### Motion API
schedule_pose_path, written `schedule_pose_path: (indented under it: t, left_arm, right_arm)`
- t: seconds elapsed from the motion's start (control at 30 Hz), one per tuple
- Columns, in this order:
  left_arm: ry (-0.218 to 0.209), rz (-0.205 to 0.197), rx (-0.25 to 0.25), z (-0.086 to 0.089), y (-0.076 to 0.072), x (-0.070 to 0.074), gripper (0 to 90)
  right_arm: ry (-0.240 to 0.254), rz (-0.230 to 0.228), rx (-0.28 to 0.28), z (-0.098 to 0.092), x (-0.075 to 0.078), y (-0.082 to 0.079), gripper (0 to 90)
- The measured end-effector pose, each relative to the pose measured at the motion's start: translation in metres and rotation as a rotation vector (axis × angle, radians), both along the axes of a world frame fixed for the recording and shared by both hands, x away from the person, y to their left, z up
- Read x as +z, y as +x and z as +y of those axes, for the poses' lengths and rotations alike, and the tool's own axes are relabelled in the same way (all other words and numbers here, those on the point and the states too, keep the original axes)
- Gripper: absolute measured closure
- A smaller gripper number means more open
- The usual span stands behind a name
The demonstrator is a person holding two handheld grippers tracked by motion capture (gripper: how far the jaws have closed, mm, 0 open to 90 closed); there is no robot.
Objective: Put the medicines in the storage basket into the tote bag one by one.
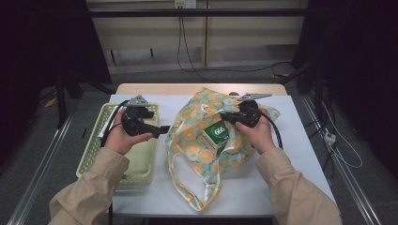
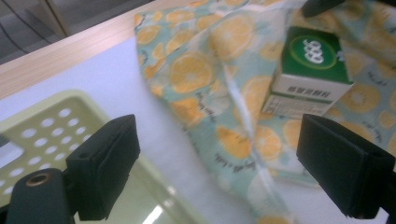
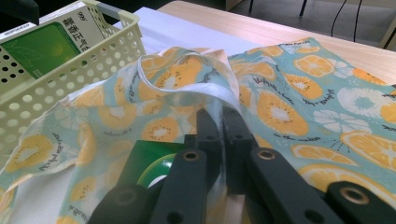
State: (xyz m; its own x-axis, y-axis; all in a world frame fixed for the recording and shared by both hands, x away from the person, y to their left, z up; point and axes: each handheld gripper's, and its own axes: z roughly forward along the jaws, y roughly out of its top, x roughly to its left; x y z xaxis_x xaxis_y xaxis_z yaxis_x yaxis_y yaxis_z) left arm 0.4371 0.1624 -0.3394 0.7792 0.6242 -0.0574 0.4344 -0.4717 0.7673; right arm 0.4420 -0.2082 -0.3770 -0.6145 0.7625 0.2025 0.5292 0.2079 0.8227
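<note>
Right tool (image 3: pixel 223 140) clamped tight on the rim of the orange-print fabric bag (image 1: pixel 197 140), holding its mouth up; bag spread over the white sheet at the middle of the table (image 1: pixel 141 88); green-and-white carton (image 1: pixel 217 134) lodged in the bag's mouth, just beside that tool. Left tool (image 1: pixel 162 128) gaping wide with nothing between its pads, hanging over the inner edge of the pale green perforated basket (image 1: pixel 101 136) left of the bag; inside the basket, seemingly a second green carton (image 3: pixel 42 44), partly cut off by the frame.
</note>
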Motion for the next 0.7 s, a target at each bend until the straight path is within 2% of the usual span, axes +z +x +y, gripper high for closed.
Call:
schedule_pose_path:
  t: [0.07, 0.1, 0.17, 0.2, 0.33, 0.4, 0.43, 0.53, 0.67, 0.7]
  left_arm:
    - [0.002, 0.009, 0.009, 0.006, 0.002, 0.000, 12.7]
    - [-0.010, 0.015, 0.020, 0.009, 0.002, -0.001, 12.8]
    - [0.008, 0.014, 0.028, 0.017, 0.005, -0.001, 12.9]
    - [0.029, 0.000, 0.051, 0.020, 0.005, -0.002, 13.0]
    - [0.026, 0.030, 0.065, 0.033, 0.011, -0.005, 13.0]
    - [0.037, 0.018, 0.090, 0.038, 0.012, -0.006, 13.0]
    - [0.032, 0.024, 0.085, 0.042, 0.013, -0.007, 13.0]
    - [0.024, 0.034, 0.116, 0.048, 0.015, -0.009, 13.1]
    - [0.055, 0.025, 0.120, 0.056, 0.016, -0.011, 13.3]
    - [0.047, 0.028, 0.128, 0.057, 0.016, -0.012, 13.3]
  right_arm:
    - [0.001, 0.000, -0.002, -0.001, 0.000, 0.000, 87.6]
    - [0.001, -0.001, -0.002, -0.001, 0.001, 0.000, 87.6]
    - [0.002, -0.002, -0.003, -0.002, 0.001, 0.000, 87.6]
    - [-0.001, -0.001, -0.002, -0.002, 0.001, 0.000, 87.5]
    - [-0.002, -0.001, -0.001, -0.001, 0.000, 0.000, 87.6]
    - [-0.002, 0.000, -0.001, -0.001, 0.000, 0.000, 87.6]
    - [-0.003, -0.001, -0.001, -0.001, 0.000, 0.000, 87.6]
    - [-0.002, 0.000, -0.001, -0.001, 0.000, 0.000, 87.6]
    - [-0.002, -0.001, 0.000, -0.001, 0.000, 0.000, 87.6]
    - [-0.001, -0.002, 0.001, -0.001, 0.000, 0.000, 87.6]
